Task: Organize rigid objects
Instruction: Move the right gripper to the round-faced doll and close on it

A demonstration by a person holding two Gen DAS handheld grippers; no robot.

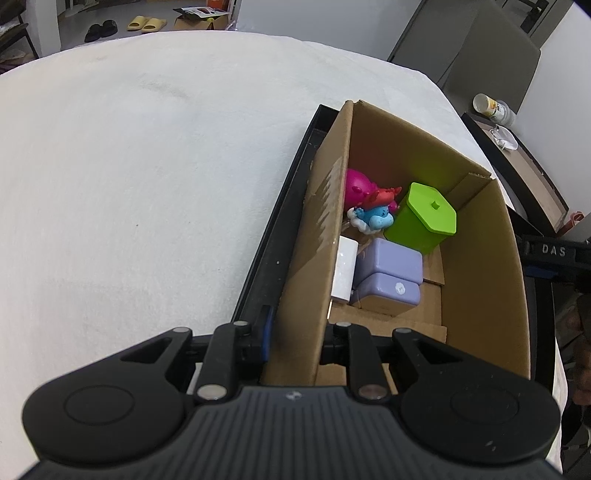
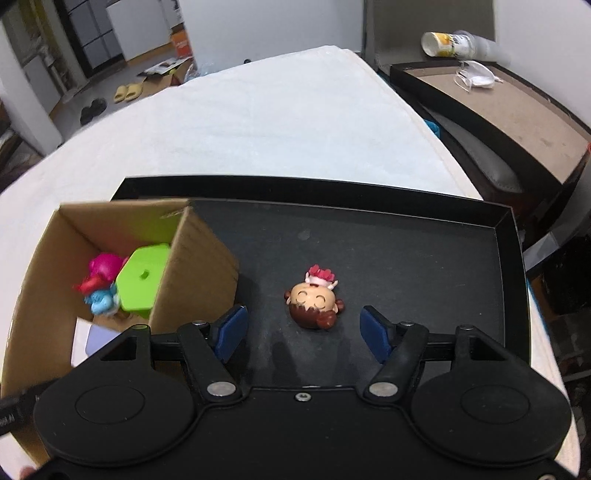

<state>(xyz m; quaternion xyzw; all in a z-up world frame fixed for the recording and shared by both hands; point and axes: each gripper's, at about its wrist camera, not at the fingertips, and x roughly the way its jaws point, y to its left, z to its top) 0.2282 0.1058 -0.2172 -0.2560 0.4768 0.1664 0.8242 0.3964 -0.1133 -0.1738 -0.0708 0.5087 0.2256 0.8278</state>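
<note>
A cardboard box (image 1: 480,280) stands at the left end of a black tray (image 2: 424,243). Inside lie a green lidded container (image 1: 424,218), two purple boxes (image 1: 391,273), a white block (image 1: 345,269), a blue and red figure (image 1: 373,210) and a pink toy (image 1: 356,184). My left gripper (image 1: 299,332) is shut on the box's left wall. A small doll head (image 2: 314,302) with brown hair and a red bow lies on the tray floor. My right gripper (image 2: 303,331) hovers just in front of it, open, its blue pads (image 2: 232,328) wide on either side and not touching.
The tray rests on a table with a white cloth (image 1: 129,177). To the right stands a brown side table (image 2: 517,103) with a tipped cup (image 2: 447,43) and a face mask (image 2: 476,79). Chairs (image 1: 480,48) stand behind, slippers (image 1: 147,24) on the floor.
</note>
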